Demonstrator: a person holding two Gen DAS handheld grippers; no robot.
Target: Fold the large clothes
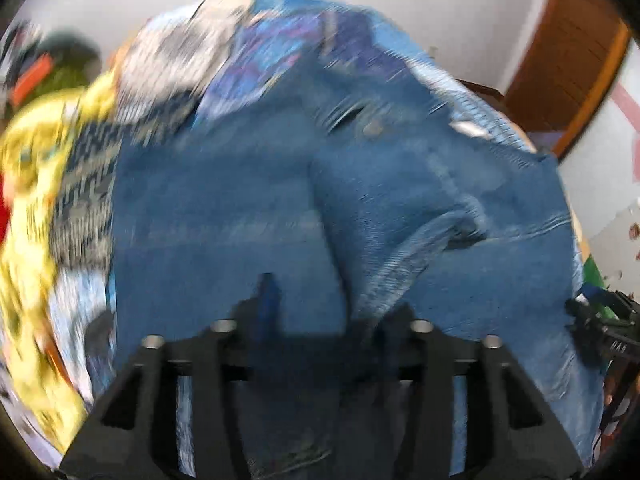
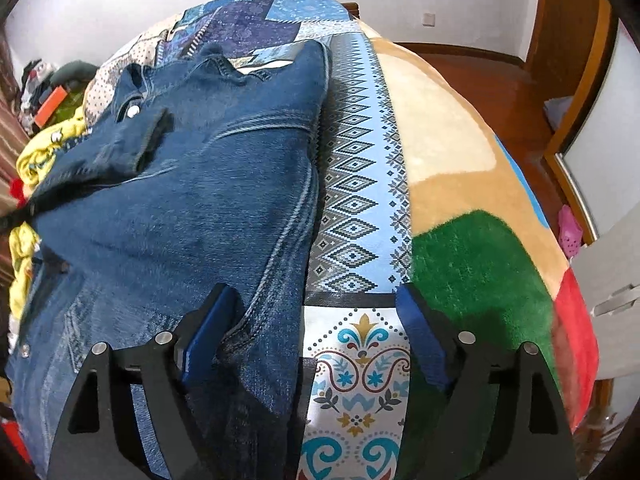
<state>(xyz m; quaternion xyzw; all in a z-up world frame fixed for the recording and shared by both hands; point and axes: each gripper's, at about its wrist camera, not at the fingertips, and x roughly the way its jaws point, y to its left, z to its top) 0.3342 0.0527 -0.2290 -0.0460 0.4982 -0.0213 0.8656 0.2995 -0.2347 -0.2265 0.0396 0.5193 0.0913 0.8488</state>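
Observation:
A blue denim jacket (image 2: 188, 184) lies spread on a patchwork bedspread (image 2: 352, 184), collar toward the far end. My right gripper (image 2: 316, 312) is open over the jacket's right edge: its left finger rests on the denim, its right finger over the bedspread. In the blurred left wrist view the denim (image 1: 248, 208) fills the frame. My left gripper (image 1: 316, 304) has denim bunched between its fingers, and only the left blue pad (image 1: 267, 300) shows; the right fingertip is under a fold of cloth. The right gripper's body (image 1: 604, 324) shows at the right edge.
A yellow patterned garment (image 2: 40, 148) and other clothes pile at the bed's left side. A tan, green and red plush blanket (image 2: 472, 248) covers the bed's right side. Wooden floor and a wooden door frame (image 2: 568, 92) lie beyond on the right.

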